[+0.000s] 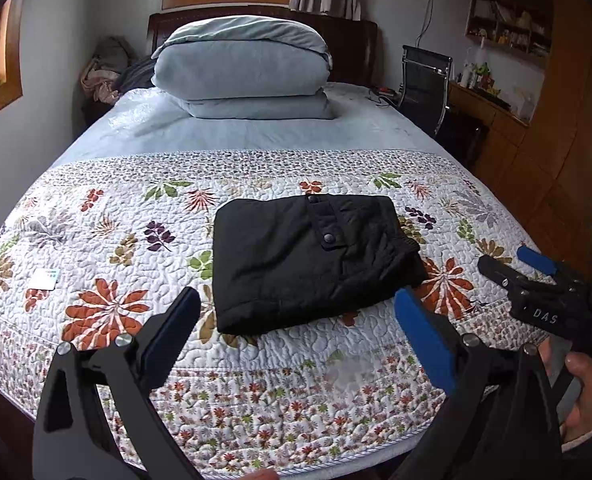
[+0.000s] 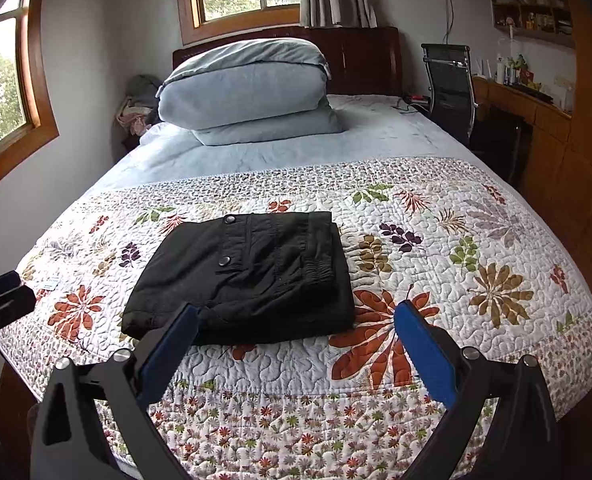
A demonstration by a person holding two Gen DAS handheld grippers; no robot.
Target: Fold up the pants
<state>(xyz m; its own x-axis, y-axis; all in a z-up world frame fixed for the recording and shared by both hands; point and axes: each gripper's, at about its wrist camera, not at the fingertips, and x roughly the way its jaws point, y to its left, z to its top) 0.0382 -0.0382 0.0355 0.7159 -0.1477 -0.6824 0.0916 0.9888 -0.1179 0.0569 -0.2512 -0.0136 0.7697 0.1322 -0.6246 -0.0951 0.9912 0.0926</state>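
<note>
Black pants (image 1: pixel 311 260) (image 2: pixel 248 276) lie folded into a compact rectangle on the floral quilt, a snap-button flap on top. My left gripper (image 1: pixel 297 300) is open, held above the near edge of the bed, just short of the pants with nothing between its fingers. My right gripper (image 2: pixel 296 314) is open too, also short of the bundle's near edge; its left fingertip overlaps the pants in the right wrist view. The left wrist view shows the right gripper (image 1: pixel 511 262) at the right side, held by a hand (image 1: pixel 587 392).
A floral quilt (image 1: pixel 96 264) (image 2: pixel 475 280) covers the near half of the bed. A folded light-blue duvet (image 1: pixel 244 68) (image 2: pixel 248 88) sits at the headboard. A black chair (image 1: pixel 425 80) and a wooden desk (image 2: pixel 535 108) stand to the right. A small white card (image 1: pixel 44 279) lies at the left.
</note>
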